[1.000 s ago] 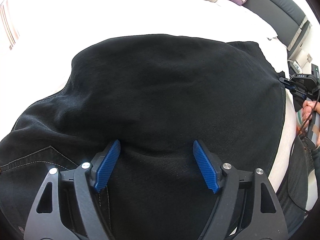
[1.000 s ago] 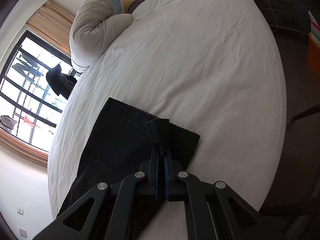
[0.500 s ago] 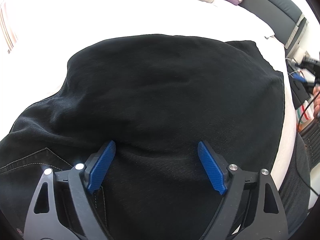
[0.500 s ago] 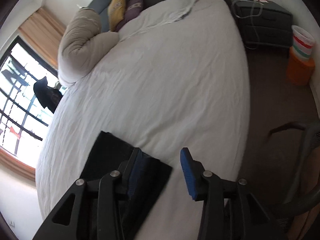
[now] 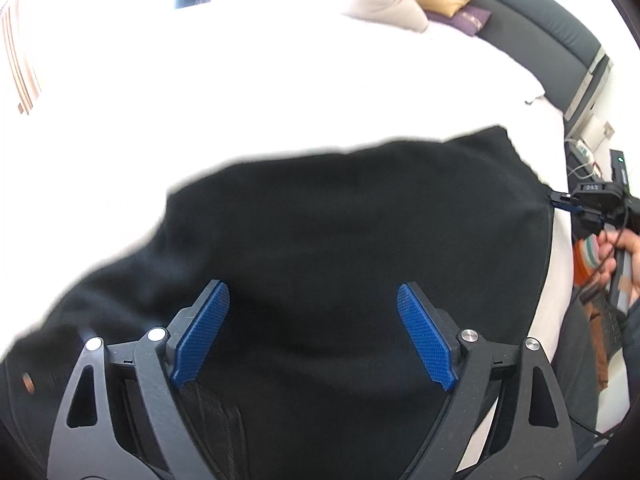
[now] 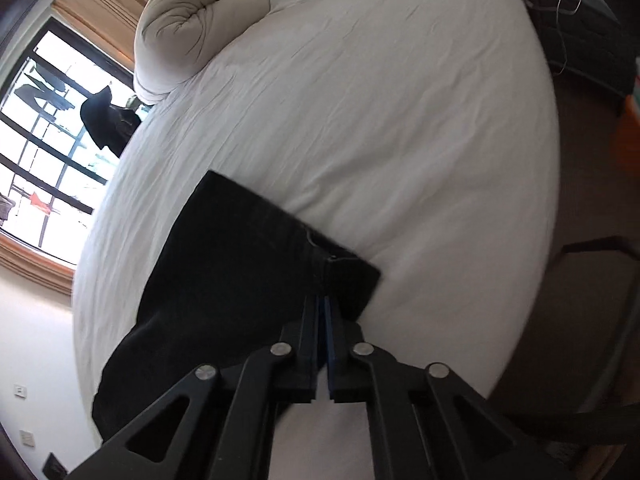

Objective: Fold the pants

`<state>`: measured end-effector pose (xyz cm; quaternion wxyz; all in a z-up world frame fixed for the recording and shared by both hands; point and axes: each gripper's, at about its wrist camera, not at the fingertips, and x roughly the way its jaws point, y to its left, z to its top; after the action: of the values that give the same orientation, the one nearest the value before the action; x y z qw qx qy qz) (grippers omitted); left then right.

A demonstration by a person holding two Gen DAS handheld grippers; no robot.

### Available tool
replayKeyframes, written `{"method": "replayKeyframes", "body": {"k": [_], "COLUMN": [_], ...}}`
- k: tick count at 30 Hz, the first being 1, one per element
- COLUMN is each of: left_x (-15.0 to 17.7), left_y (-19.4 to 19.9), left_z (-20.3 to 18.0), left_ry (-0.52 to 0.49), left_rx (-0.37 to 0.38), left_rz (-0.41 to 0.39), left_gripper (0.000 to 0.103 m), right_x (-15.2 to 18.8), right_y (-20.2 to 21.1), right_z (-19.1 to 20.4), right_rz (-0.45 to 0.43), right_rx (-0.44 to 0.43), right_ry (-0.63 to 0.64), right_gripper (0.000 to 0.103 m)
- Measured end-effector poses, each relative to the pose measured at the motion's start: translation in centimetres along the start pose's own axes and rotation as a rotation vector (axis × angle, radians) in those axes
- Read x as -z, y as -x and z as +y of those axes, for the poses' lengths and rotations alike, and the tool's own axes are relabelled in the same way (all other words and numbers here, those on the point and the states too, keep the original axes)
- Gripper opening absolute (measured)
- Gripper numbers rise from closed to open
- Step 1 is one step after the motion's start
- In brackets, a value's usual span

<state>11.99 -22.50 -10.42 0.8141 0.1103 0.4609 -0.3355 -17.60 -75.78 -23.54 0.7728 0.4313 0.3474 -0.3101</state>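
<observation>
Here: left gripper (image 5: 312, 328) jaws wide above pants (image 5: 340, 232); right gripper (image 6: 322, 304) apparently clamps hem.

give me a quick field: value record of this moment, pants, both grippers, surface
pants: black pants spread on the bed
surface: white bed sheet
left gripper: left gripper open, fingers wide apart over the cloth near the waist end
right gripper: right gripper shut on the pants at the hem edge
background: rolled duvet near the window, dark headboard
fold state: not yet folded over
</observation>
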Motion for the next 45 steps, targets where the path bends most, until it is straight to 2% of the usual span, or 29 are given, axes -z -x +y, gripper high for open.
{"method": "replayKeyframes", "body": {"k": [1, 2, 5, 8, 10, 11, 12, 13, 16, 19, 21, 24, 27, 28, 30, 31, 32, 34, 35, 38, 41, 43, 45], "left_x": [-0.6, -1.2, -2.5, -3.2, -4.2, -4.6, -5.1, -5.3, -6.6, -7.9, -8.6, -8.6, -7.8, -7.4, -7.0, -7.3, -7.7, -8.5, -8.8, -9.3, -8.7, -7.5, -6.0], "left_y": [-0.3, -0.8, -4.7, -6.9, -7.4, -7.6, -7.9, -8.1, -8.7, -8.1, -6.7, -6.1, -8.8, -9.9, -10.8, -10.8, -10.6, -10.7, -10.6, -9.4, -5.5, -3.0, -1.6], "left_z": [0.1, 0.3, 0.8, 1.1, 1.0, 1.1, 1.3, 1.4, 1.6, 2.0, 1.9, -1.5, -3.8, -3.9, -3.5, -3.2, -2.7, -1.1, 0.3, 4.6, 8.9, 10.5, 10.8], "left_ry": [-0.009, -0.021, -0.058, -0.105, -0.107, -0.106, -0.105, -0.107, -0.121, -0.089, -0.071, -0.149, -0.179, -0.178, -0.186, -0.178, -0.167, -0.139, -0.116, -0.011, 0.131, 0.202, 0.235], "left_rx": [0.008, 0.012, 0.042, 0.032, 0.031, 0.031, 0.03, 0.026, -0.019, -0.089, -0.064, 0.022, 0.083, 0.072, 0.052, 0.059, 0.063, 0.039, 0.019, -0.113, -0.172, -0.162, -0.138], "left_rz": [-0.004, -0.002, 0.101, 0.108, 0.105, 0.103, 0.097, 0.093, 0.077, 0.047, 0.007, -0.012, 0.061, 0.089, 0.07, 0.069, 0.069, 0.063, 0.059, 0.044, -0.037, -0.084, -0.103], "left_gripper": [0.086, 0.086, 0.085, 0.085, 0.085, 0.085, 0.085, 0.085, 0.087, 0.084, 0.084, 0.084, 0.084, 0.084, 0.086, 0.086, 0.086, 0.086, 0.086, 0.084, 0.084, 0.084, 0.084], "right_x": [-0.1, -0.1, 0.6, 1.9, 3.0, 3.4, 3.8, 4.0, 3.4, 2.4, 1.7, 1.7, 2.7, 3.0, 3.5, 3.8, 3.6, 2.9, 2.5, 1.2, 0.4, 0.6, 1.7], "right_y": [0.5, 0.9, 1.2, -0.4, -2.6, -4.0, -4.8, -4.6, -3.7, -2.5, -1.3, -0.2, -1.7, -2.6, -5.2, -6.2, -6.3, -6.0, -5.7, -3.9, -1.4, -0.5, -0.7], "right_z": [0.5, 1.5, 5.3, 9.2, 10.3, 10.2, 9.7, 8.9, 7.0, 5.7, 5.7, 7.2, 10.2, 10.9, 11.3, 10.6, 9.8, 7.8, 7.0, 4.7, 4.2, 5.8, 8.7], "right_rz": [-0.016, -0.021, 0.012, 0.083, 0.146, 0.187, 0.201, 0.178, 0.149, 0.124, 0.1, 0.074, 0.13, 0.157, 0.222, 0.243, 0.236, 0.221, 0.208, 0.155, 0.097, 0.086, 0.123], "right_rx": [-0.012, -0.043, -0.16, -0.259, -0.248, -0.196, -0.156, -0.169, -0.177, -0.128, -0.107, -0.218, -0.348, -0.364, -0.341, -0.307, -0.324, -0.347, -0.329, -0.254, -0.201, -0.25, -0.341], "right_ry": [0.012, 0.023, 0.124, 0.206, 0.264, 0.282, 0.293, 0.3, 0.272, 0.243, 0.232, 0.261, 0.301, 0.312, 0.321, 0.296, 0.262, 0.209, 0.203, 0.161, 0.144, 0.183, 0.231], "right_gripper": [0.024, 0.027, 0.028, 0.034, 0.051, 0.05, 0.039, 0.038, 0.037, 0.037, 0.037, 0.038, 0.048, 0.05, 0.049, 0.039, 0.037, 0.036, 0.036, 0.036, 0.04, 0.041, 0.045]}}
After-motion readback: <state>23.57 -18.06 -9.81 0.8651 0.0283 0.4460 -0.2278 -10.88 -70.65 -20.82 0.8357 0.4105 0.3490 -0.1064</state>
